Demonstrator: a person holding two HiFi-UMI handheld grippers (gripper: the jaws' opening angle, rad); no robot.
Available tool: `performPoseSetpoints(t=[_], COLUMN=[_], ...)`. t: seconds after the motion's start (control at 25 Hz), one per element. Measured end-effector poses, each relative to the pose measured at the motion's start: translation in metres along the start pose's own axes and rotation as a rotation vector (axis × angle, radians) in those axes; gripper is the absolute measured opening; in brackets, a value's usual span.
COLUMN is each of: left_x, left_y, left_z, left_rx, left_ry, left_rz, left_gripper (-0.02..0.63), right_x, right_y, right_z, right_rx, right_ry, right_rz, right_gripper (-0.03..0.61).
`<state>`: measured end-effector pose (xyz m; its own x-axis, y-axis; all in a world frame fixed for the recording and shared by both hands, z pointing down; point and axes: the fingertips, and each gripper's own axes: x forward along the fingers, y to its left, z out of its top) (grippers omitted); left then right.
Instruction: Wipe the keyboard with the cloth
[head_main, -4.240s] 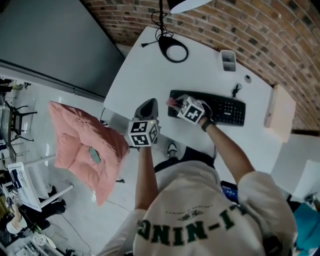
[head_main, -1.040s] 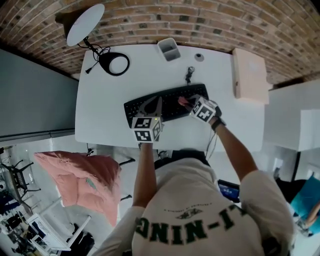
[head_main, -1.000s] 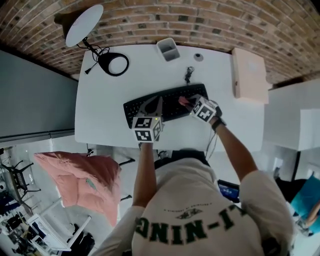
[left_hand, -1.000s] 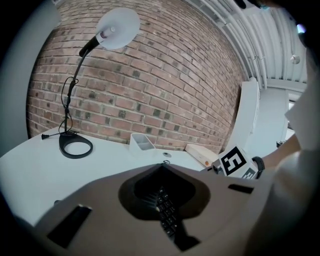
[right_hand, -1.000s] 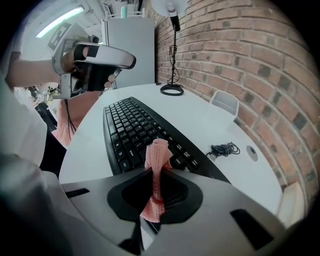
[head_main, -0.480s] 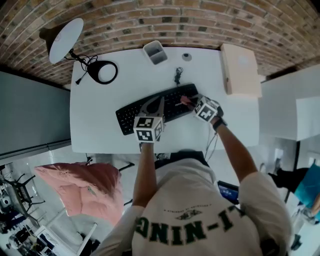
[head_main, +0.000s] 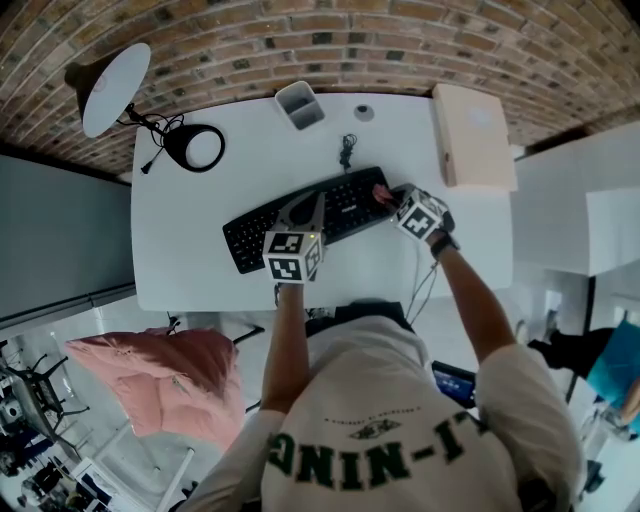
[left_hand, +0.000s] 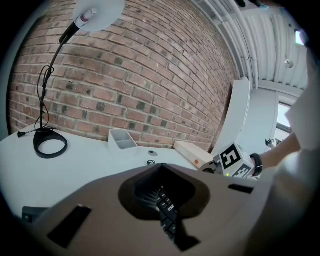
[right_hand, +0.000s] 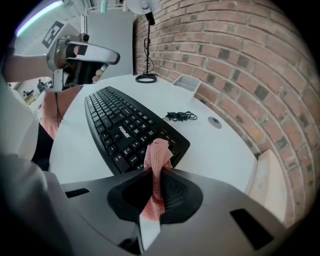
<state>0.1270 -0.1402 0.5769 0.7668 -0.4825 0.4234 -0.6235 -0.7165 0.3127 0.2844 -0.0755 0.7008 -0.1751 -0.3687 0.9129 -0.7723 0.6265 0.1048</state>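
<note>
One black keyboard (head_main: 250, 232) lies slanted on the white table (head_main: 190, 275), and two grippers work over it. The right gripper (head_main: 388, 196) is at the keyboard's right end, its jaws clamped on the single pink cloth (head_main: 381, 193). In the right gripper view the cloth (right_hand: 157, 157) stands up in a narrow fold from between the jaws, its free end down against the keys at the near corner of the keyboard (right_hand: 120, 125). The left gripper (head_main: 305, 208) sits over the middle of the keyboard. In its own view the jaws are drawn together with nothing between them, and a few keys show through the hollow behind the tips.

Along the brick wall stand one lamp (head_main: 115, 75) with a round black base, one small grey tray (head_main: 298, 105) and one pale flat box (head_main: 472, 135). One small coil of cable (head_main: 347, 152) lies just behind the keyboard. A pink cushion (head_main: 170, 380) lies on the floor, well apart from the table.
</note>
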Motion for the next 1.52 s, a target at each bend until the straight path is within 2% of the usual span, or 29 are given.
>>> performPoseSetpoints(t=[0.16, 0.32, 0.44, 0.56, 0.92, 1.52], left_x=[0.002, 0.001, -0.007, -0.022, -0.108, -0.238], left_y=[0.001, -0.001, 0.001, 0.014, 0.077, 0.139], left_z=[0.000, 0.002, 0.002, -0.001, -0.016, -0.062], left_rx=[-0.002, -0.003, -0.001, -0.008, -0.085, -0.185], left_ry=[-0.002, -0.006, -0.014, -0.024, -0.077, -0.120], left_rz=[-0.001, -0.001, 0.012, 0.051, 0.230, 0.483], left_gripper=[0.002, 0.001, 0.002, 0.002, 0.002, 0.002], right_x=[0.003, 0.003, 0.003, 0.001, 0.005, 0.037], right_y=[-0.012, -0.017, -0.019, -0.010, 0.091, 0.272], right_z=[-0.020, -0.028, -0.027, -0.009, 0.097, 0.223], right_rx=[0.052, 0.090, 0.090, 0.074, -0.090, -0.364], right_ry=[0.053, 0.059, 0.064, 0.031, -0.129, -0.234], right_rz=[-0.038, -0.050, -0.062, -0.054, 0.085, 0.396], right_gripper=[0.021, 0.021, 0.021, 0.021, 0.021, 0.021])
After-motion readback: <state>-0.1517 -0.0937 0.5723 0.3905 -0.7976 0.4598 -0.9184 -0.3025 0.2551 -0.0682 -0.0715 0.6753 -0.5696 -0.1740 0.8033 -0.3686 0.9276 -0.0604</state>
